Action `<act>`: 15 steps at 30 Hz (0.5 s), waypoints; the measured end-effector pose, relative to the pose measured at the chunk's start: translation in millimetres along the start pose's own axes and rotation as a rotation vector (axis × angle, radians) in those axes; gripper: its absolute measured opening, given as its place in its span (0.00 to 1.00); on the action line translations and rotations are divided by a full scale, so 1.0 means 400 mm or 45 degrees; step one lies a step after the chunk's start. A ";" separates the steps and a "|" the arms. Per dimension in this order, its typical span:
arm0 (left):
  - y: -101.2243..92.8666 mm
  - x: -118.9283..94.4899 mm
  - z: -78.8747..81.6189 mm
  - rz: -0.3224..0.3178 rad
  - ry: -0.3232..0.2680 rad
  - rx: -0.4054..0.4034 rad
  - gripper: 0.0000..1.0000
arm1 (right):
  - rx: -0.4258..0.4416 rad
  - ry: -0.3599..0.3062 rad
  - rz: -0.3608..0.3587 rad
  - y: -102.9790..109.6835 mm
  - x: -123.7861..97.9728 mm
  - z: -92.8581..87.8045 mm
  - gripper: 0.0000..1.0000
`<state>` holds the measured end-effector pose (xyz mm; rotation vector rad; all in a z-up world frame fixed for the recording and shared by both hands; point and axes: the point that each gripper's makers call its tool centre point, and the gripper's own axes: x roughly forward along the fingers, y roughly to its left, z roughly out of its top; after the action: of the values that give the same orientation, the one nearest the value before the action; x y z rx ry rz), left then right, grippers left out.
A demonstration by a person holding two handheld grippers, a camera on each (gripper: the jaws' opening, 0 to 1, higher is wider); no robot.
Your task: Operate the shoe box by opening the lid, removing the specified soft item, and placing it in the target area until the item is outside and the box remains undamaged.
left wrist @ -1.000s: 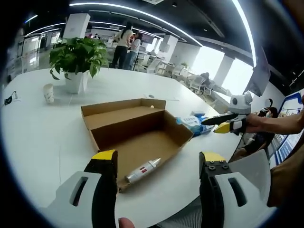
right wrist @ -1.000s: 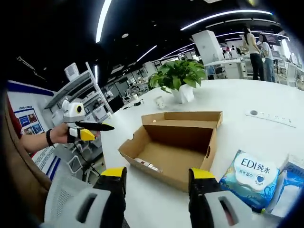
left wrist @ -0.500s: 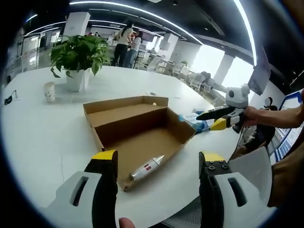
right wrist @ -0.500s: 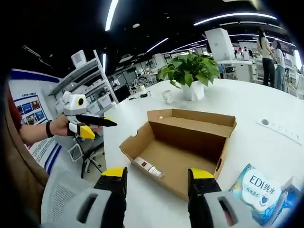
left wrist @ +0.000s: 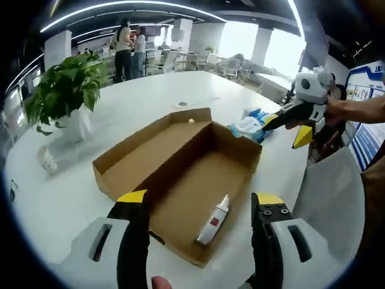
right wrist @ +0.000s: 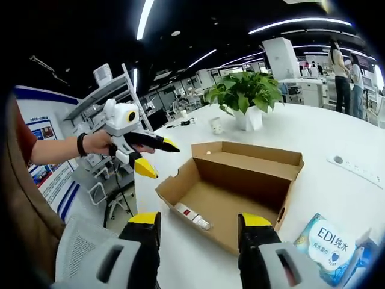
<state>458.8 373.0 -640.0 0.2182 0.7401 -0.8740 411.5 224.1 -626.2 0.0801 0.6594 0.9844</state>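
The brown cardboard shoe box (left wrist: 180,174) sits on the round white surface (left wrist: 138,96) with its lid (left wrist: 147,153) already folded back flat beside the tray, so the opening step looks done and the inside is free to reach into. In the tray lies one thing, a slim white tube with a red label (left wrist: 215,220), resting on the floor of the box close to the near wall in the left gripper view; in the right gripper view the same tube (right wrist: 192,217) lies near the corner closest to the person's left hand (right wrist: 99,144). Whether this tube is the soft item the task means cannot be told for sure (it is the only content in sight).

The left tool (left wrist: 198,205) is held just above the near edge of the box, its yellow-tipped jaws spread wide and holding nothing, with the tube showing between them, which reads as lining up for a pick. The right tool (right wrist: 197,221) hangs back over the near edge of the surface with jaws likewise wide and empty, probably staying clear of the box.

A blue-and-white soft pack printed EDI (right wrist: 325,238) lies on the surface just beside the box, outside it. A green potted plant in a white pot (right wrist: 243,99) and a small white paper cup (right wrist: 216,124) stand well apart beyond the box.
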 end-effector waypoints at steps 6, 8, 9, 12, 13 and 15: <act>-0.006 0.069 -0.038 -0.072 0.170 0.176 0.68 | -0.002 -0.004 -0.019 -0.001 -0.021 0.000 0.49; -0.010 0.085 -0.053 -0.095 0.211 0.213 0.68 | -0.001 -0.008 -0.023 0.001 -0.028 0.000 0.49; -0.010 0.096 -0.064 -0.106 0.237 0.227 0.68 | 0.000 -0.008 -0.027 0.002 -0.031 -0.002 0.50; -0.007 0.122 -0.077 -0.120 0.259 0.230 0.68 | 0.008 -0.003 -0.043 0.002 -0.035 -0.010 0.49; -0.007 0.132 -0.087 -0.131 0.278 0.235 0.69 | 0.015 -0.003 -0.046 0.003 -0.035 -0.014 0.49; -0.006 0.145 -0.111 -0.144 0.336 0.300 0.69 | 0.023 -0.004 -0.049 0.008 -0.034 -0.019 0.49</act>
<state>458.9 356.3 -711.0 0.5122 0.9006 -1.0534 399.9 213.3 -624.6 0.0845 0.6646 0.9415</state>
